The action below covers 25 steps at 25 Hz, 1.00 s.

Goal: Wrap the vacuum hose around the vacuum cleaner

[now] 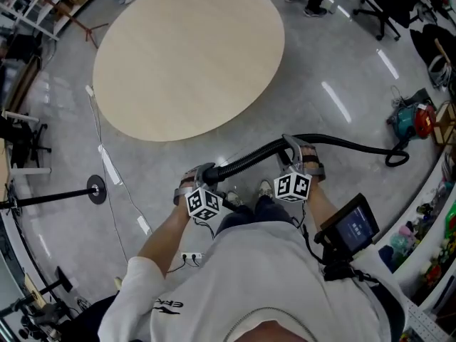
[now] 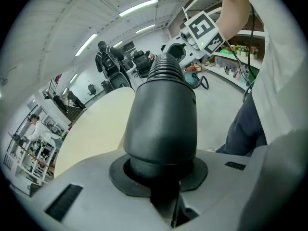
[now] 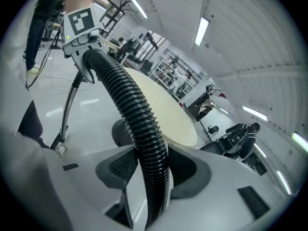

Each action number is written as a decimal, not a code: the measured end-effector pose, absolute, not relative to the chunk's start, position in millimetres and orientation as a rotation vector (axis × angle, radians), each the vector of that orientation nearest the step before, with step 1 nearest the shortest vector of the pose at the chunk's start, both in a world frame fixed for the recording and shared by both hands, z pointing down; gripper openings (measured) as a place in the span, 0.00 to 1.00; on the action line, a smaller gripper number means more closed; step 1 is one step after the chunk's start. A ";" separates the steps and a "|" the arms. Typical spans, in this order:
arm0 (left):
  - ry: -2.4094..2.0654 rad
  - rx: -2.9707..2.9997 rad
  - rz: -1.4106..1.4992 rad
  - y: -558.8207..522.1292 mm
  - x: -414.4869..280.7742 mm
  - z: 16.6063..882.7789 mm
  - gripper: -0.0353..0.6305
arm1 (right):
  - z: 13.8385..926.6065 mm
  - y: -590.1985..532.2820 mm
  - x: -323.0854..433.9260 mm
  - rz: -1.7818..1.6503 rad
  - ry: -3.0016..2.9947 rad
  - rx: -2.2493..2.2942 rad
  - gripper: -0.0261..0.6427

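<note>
Nearest, in the head view, are my two forearms, each ending in a gripper with a marker cube (image 1: 205,204) on its back. My left gripper (image 1: 201,174) is clenched on the smooth dark end cuff (image 2: 161,114) of the vacuum hose (image 1: 249,160). In the left gripper view the pads close around the cuff's narrow neck, and the ribbed section begins just beyond it. My right gripper (image 1: 293,152) is to the right, near the left one, and grasps the ribbed part of the same hose. In the right gripper view the hose passes upright between the jaws with both pads against it.

Between the two grippers the hose spans a short, slightly arched length held above the floor (image 1: 335,63), over my shoes. A small screen (image 1: 354,226) is mounted beside my right arm.

Beyond my right gripper the hose trails off to the right, curls into a small loop on the floor and reaches the vacuum cleaner (image 1: 410,120), a teal and red unit standing well apart at the far right by the shelving. None of the hose lies around the vacuum cleaner.

A thin white cable (image 1: 107,164) runs over the floor at left. Farther off stands a bare round desk (image 1: 189,48).
</note>
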<state>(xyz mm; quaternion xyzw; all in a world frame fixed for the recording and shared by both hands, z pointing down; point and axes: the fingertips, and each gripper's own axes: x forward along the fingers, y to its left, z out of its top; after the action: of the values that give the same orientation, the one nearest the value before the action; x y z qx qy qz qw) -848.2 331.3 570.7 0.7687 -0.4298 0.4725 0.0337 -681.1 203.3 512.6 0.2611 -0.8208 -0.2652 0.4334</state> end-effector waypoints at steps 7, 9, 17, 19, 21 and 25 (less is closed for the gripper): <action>-1.323 2.553 1.330 295.9 -808.1 531.9 0.16 | 456.3 194.0 -634.5 -0.685 -1.962 0.868 0.32; -1.305 2.608 1.278 272.6 -795.9 523.6 0.16 | 445.0 180.5 -620.3 -0.670 -1.927 0.937 0.32; -1.200 2.828 1.129 218.8 -709.6 490.8 0.15 | 402.6 167.4 -525.2 -0.609 -1.783 1.224 0.32; -1.171 2.880 1.115 221.7 -678.6 475.1 0.15 | 387.3 178.2 -491.9 -0.603 -1.753 1.290 0.32; -1.126 2.927 1.105 221.6 -654.1 465.2 0.15 | 377.1 183.2 -466.3 -0.594 -1.723 1.340 0.32; -1.007 3.010 1.087 216.8 -609.6 459.5 0.15 | 369.9 185.7 -420.1 -0.566 -1.661 1.425 0.32</action>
<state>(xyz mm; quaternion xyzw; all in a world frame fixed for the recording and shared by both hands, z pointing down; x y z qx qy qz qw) -609.6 216.8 459.5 0.8921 -0.2984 0.3222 -0.1065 -420.1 185.7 369.9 0.5702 -0.6646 -0.2266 0.4263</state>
